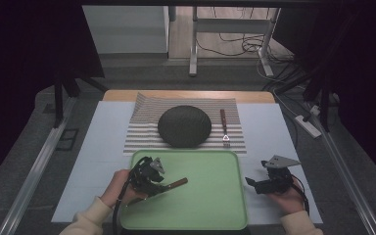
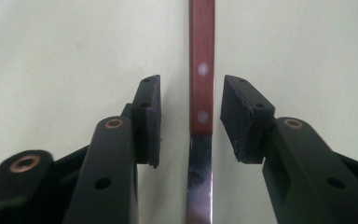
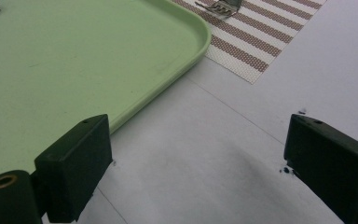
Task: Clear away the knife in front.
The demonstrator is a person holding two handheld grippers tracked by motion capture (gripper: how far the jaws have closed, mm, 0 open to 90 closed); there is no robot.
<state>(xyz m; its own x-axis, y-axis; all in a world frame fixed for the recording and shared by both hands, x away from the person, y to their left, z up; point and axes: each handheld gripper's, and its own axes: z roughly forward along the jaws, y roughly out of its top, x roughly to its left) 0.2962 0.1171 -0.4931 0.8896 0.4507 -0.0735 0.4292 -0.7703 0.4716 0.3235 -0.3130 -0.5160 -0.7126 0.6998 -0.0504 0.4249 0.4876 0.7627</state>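
A white table carries a striped mat, a dark plate, a fork and a green tray; behind is grey floor with cables. A knife lies on the tray between the jaws of the left gripper, which are apart and not touching it, its wooden handle pointing right and slightly away. The right gripper is wide open, holding nothing, over the table beside the tray.

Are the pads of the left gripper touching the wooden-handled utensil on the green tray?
Apart. In the left gripper view, pale tray surface shows on both sides of the utensil, between its handle and each of the pads. The left gripper is open around it.
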